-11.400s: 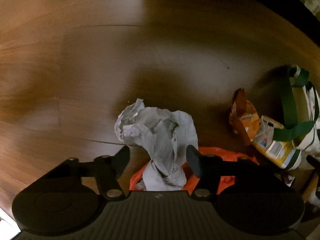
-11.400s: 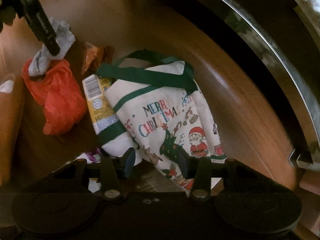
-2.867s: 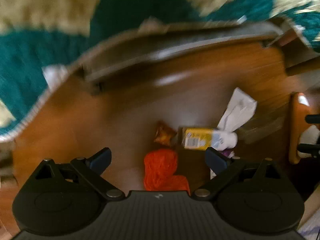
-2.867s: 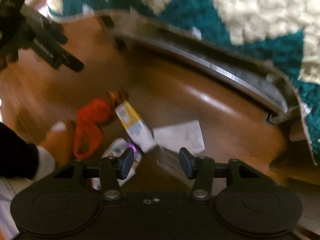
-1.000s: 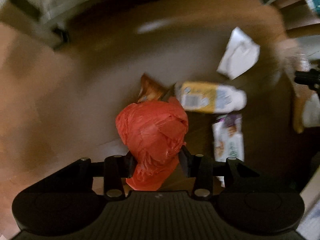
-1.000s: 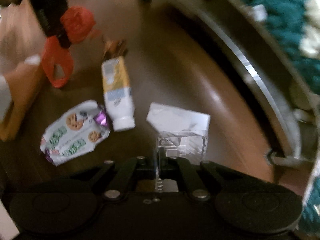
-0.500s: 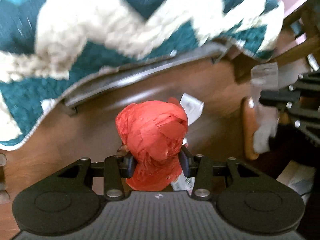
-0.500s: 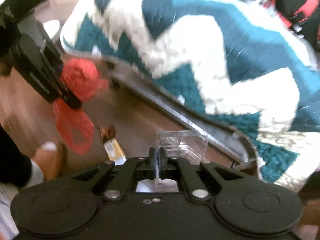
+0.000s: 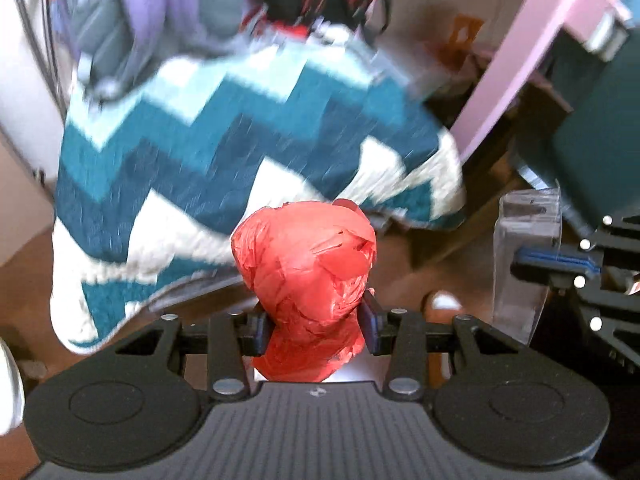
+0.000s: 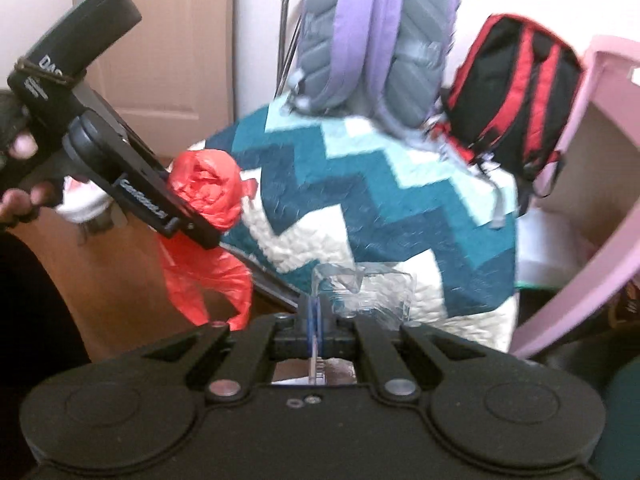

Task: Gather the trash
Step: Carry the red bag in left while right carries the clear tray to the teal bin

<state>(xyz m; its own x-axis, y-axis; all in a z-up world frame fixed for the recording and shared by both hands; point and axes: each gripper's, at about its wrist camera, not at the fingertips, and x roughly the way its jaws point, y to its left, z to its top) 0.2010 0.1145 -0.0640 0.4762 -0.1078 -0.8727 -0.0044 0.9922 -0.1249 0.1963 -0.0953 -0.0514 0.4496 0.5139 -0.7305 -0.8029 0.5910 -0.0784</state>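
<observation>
My left gripper [image 9: 312, 324] is shut on a crumpled red plastic bag [image 9: 308, 264] and holds it up in the air. The same red bag [image 10: 208, 192] shows in the right wrist view, pinched in the left gripper [image 10: 188, 216], with its loose end hanging below. My right gripper [image 10: 314, 320] is shut on a clear plastic blister pack [image 10: 368, 284], held edge-on. In the left wrist view the clear pack [image 9: 524, 264] and the right gripper [image 9: 520, 262] are at the right edge. The trash on the floor is out of view.
A teal and white zigzag blanket [image 10: 380, 208] fills the middle, draped ahead of both grippers. A grey and purple backpack [image 10: 376, 32] and a black and red backpack [image 10: 516, 92] hang behind it. Pink furniture [image 10: 600, 216] stands at the right. Wooden floor [image 9: 24, 264] shows below.
Both grippers have lifted and tilted up from the floor, carrying the red bag and the clear pack. The view now shows the blanket and backpacks; the floor trash has dropped out of sight.
</observation>
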